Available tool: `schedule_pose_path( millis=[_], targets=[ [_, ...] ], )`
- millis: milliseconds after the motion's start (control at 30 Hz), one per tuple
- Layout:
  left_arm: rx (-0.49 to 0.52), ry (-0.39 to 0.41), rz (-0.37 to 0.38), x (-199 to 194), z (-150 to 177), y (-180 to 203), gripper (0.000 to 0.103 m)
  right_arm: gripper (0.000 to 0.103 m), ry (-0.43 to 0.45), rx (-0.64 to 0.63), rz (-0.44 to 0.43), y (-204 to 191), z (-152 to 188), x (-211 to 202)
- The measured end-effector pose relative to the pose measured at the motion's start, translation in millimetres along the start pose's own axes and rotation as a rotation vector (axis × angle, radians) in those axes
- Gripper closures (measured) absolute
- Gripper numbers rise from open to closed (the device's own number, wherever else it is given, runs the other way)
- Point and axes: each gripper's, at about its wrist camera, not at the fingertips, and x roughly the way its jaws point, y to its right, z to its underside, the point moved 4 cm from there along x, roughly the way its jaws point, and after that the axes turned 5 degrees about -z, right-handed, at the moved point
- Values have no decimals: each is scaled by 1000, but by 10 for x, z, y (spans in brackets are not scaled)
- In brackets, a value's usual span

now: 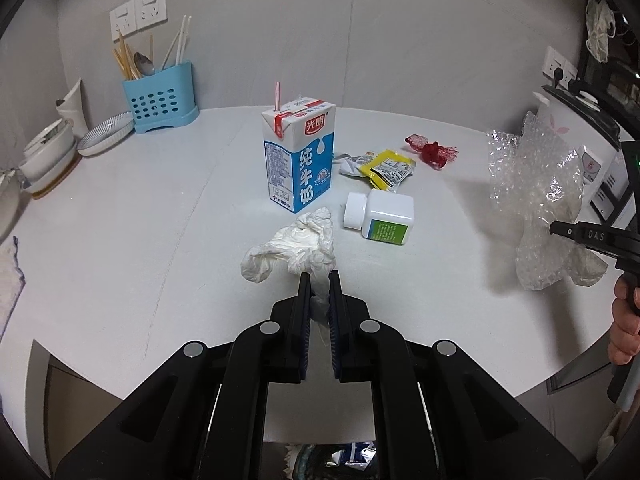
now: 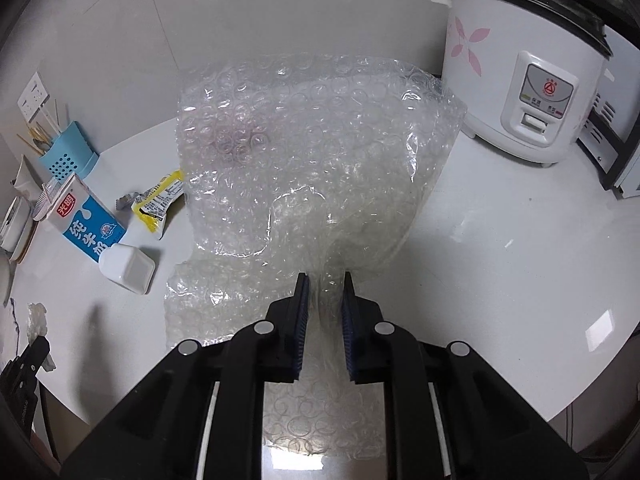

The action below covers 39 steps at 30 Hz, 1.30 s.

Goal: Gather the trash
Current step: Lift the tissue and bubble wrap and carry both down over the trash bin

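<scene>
My left gripper is shut on a crumpled white tissue and holds it just above the white table. My right gripper is shut on a sheet of clear bubble wrap, lifted off the table; it also shows in the left wrist view. On the table stand a blue and white milk carton with a straw, a white pill bottle on its side, a yellow sachet wrapper and a scrap of red net.
A blue utensil holder, stacked bowls and a plate stand at the back left. A white rice cooker stands at the back right. The table's curved front edge is close below both grippers.
</scene>
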Motion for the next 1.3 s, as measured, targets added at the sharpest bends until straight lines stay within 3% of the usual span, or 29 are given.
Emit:
schedule_pose_path(
  millis=[367, 633, 767, 1300],
  targets=[
    [-1, 52, 36, -388, 338, 4, 96, 88, 138, -90, -48, -230, 478, -635],
    [-23, 114, 85, -781, 698, 22, 96, 88, 280, -223, -100, -603, 1074, -1232],
    [-12, 141, 76, -921, 894, 48, 96, 88, 331, -251, -119, -669, 1364, -1436],
    [19, 120, 61, -861, 1758, 84, 96, 88, 360, -276, -125, -522, 2419, -1421]
  ],
)
